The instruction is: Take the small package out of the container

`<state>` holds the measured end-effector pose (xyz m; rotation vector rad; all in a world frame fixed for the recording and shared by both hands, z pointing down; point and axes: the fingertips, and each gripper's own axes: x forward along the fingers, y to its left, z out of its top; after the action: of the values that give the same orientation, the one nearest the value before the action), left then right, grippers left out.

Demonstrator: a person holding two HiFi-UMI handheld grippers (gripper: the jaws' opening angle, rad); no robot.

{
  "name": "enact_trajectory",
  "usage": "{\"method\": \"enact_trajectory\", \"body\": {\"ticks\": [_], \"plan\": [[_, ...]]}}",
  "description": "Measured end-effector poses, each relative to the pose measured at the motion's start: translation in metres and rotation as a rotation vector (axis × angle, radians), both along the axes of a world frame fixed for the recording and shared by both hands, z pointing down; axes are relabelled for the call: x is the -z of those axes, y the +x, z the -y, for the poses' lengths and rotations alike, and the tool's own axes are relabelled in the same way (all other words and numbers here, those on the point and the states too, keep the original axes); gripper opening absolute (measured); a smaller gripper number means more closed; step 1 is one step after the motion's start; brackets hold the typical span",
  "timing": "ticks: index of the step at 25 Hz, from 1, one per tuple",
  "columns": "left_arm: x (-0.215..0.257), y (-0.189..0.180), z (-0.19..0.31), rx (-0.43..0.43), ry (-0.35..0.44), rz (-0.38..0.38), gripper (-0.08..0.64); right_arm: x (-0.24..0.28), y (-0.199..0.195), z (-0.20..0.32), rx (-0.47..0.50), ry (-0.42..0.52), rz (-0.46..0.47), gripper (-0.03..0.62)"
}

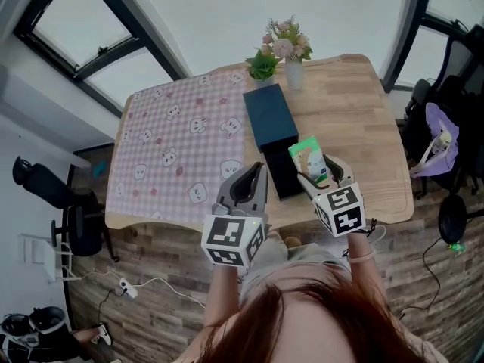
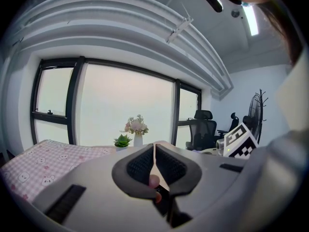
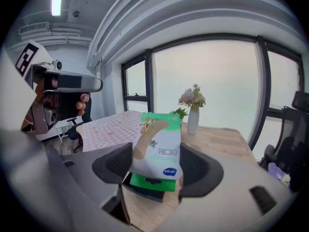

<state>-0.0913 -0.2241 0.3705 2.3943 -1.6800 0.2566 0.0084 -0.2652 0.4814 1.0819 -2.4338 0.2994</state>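
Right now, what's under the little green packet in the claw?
The right claw holds the packet up just above the black box, which sits on the wooden table. The packet and claw cover most of the box, so its inside cannot be seen.

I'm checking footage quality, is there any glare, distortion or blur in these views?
Head view: even daylight, table edges bowed by the lens. Left gripper view: window blown out white, ceiling curved, dark corners. Right gripper view: window washed out, small package sharp.

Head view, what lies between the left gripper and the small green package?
The black rectangular container on the light wooden table; the head view shows it beside the green-and-white package.
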Motion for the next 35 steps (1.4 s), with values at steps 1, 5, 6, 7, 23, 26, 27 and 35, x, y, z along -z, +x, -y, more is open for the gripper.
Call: {"method": "enact_trajectory", "body": {"ticks": [1, 5, 6, 7, 23, 26, 27, 35], "plan": [[0.001, 0.001, -0.001, 0.002, 0.004, 0.003, 0.017, 0.003, 0.001, -0.001, 0.001, 0.009, 0.006, 0.307], [0.005, 0.006, -0.004, 0.007, 0.017, 0.020, 0.017, 0.016, 0.005, -0.002, 0.004, 0.060, 0.035, 0.307], [0.006, 0.006, -0.005, 0.008, 0.020, 0.026, 0.017, 0.019, 0.006, -0.001, 0.002, 0.074, 0.042, 0.307], [0.007, 0.007, -0.005, 0.009, 0.022, 0.031, 0.017, 0.022, 0.008, -0.001, -0.002, 0.087, 0.050, 0.307], [0.017, 0.029, -0.013, -0.003, 0.062, 0.080, 0.017, 0.067, 0.031, -0.011, -0.044, 0.236, 0.185, 0.307], [0.022, 0.030, -0.014, -0.005, 0.070, 0.083, 0.017, 0.078, 0.035, -0.013, -0.053, 0.262, 0.204, 0.307], [0.022, 0.030, -0.013, -0.006, 0.072, 0.084, 0.017, 0.081, 0.037, -0.013, -0.057, 0.271, 0.210, 0.307], [0.021, 0.025, -0.021, -0.010, 0.086, 0.074, 0.017, 0.092, 0.034, -0.021, -0.066, 0.312, 0.229, 0.307]]}}
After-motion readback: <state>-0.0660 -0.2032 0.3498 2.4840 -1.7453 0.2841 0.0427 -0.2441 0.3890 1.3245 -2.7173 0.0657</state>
